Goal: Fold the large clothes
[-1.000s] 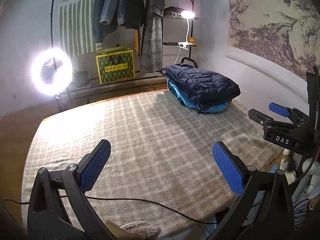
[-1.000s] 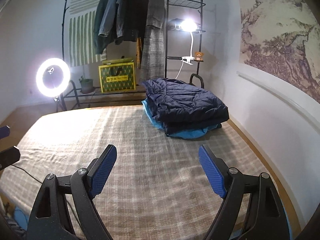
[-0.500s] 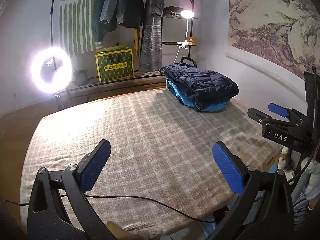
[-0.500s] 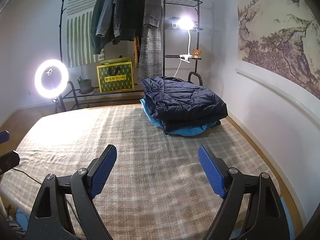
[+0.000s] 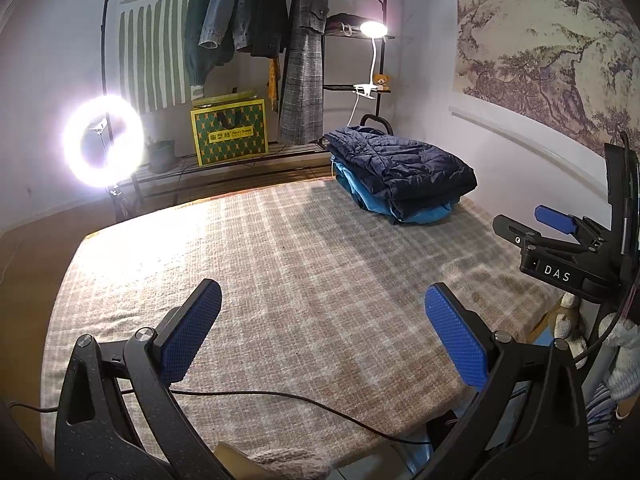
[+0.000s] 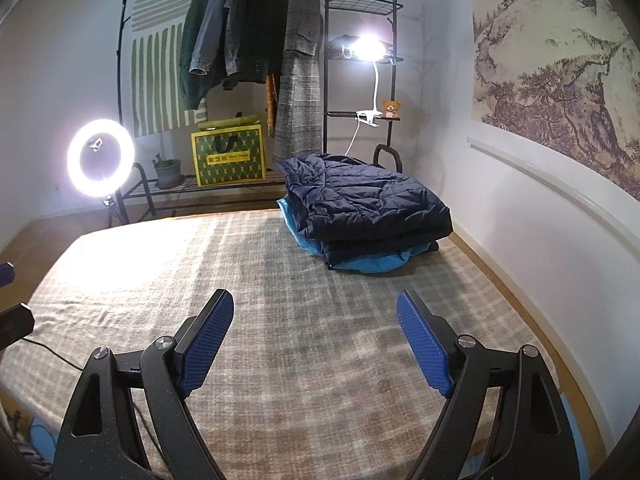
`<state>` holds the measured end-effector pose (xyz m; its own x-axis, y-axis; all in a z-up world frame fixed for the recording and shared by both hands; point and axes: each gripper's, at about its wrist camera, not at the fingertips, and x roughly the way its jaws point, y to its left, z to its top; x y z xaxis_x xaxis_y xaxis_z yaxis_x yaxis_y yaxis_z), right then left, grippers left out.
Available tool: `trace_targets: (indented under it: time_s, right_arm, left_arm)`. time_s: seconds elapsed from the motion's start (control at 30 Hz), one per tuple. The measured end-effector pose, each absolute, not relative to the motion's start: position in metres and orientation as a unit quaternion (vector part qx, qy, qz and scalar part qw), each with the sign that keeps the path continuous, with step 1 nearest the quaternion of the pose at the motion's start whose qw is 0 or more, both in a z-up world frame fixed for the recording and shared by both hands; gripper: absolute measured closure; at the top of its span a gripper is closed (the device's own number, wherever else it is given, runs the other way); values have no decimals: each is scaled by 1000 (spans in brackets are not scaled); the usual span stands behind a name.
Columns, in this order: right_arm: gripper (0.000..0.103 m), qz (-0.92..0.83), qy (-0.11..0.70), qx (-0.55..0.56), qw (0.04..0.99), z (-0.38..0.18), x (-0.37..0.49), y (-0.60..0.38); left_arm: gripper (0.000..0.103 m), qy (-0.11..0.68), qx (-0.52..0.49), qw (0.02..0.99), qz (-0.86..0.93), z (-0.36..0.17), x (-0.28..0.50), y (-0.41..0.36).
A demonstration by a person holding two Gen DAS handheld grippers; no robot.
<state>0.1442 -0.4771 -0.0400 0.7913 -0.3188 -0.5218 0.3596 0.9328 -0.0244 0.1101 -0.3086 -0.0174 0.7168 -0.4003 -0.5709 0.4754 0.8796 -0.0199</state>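
At the far right corner of the bed, well apart from both tongs, lies a folded navy puffer jacket stacked on a folded blue garment, the blue edges showing under it at the left and the front. The left tongs hover over the near part of the bed with their blue pads spread wide and nothing between them. The right tongs stand likewise wide apart and empty, over the near middle of the bed, with the stack ahead and slightly to the right. In the left wrist view the right tongs show side-on at the right edge, beside a hand in a light knitted glove.

A beige checked blanket covers the bed, and a thin black cable runs across its near edge. Beyond the bed a lit ring light stands on the left, beside a low black rack carrying a potted plant and a yellow-and-green patterned gift bag. Jackets and a long grey checked coat hang from a clothes rack above. A white clip lamp shines on a tall black shelf, next to a small teddy bear. A landscape painting fills the right wall.
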Motion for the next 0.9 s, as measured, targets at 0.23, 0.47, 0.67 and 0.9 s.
trace_targets:
  time_s: [0.23,0.47,0.67,0.9]
  right_arm:
    - [19,-180,268,38,946,-40,144,-477]
    - [19,-179,268,39,946,-39,144,-478]
    - [19,-180,268,39,946,-39,143,-478]
    - [19,-179,269,39,946,-39,143,-478]
  left_arm:
    - [0,293,64,924,-236,-18,110,-309]
    - [0,292,65,924,-236,-18,110,-310]
    - [0,292,64,925,-236,-18,109,-310]
    - [0,294,66,924,-237,-17,107,-311]
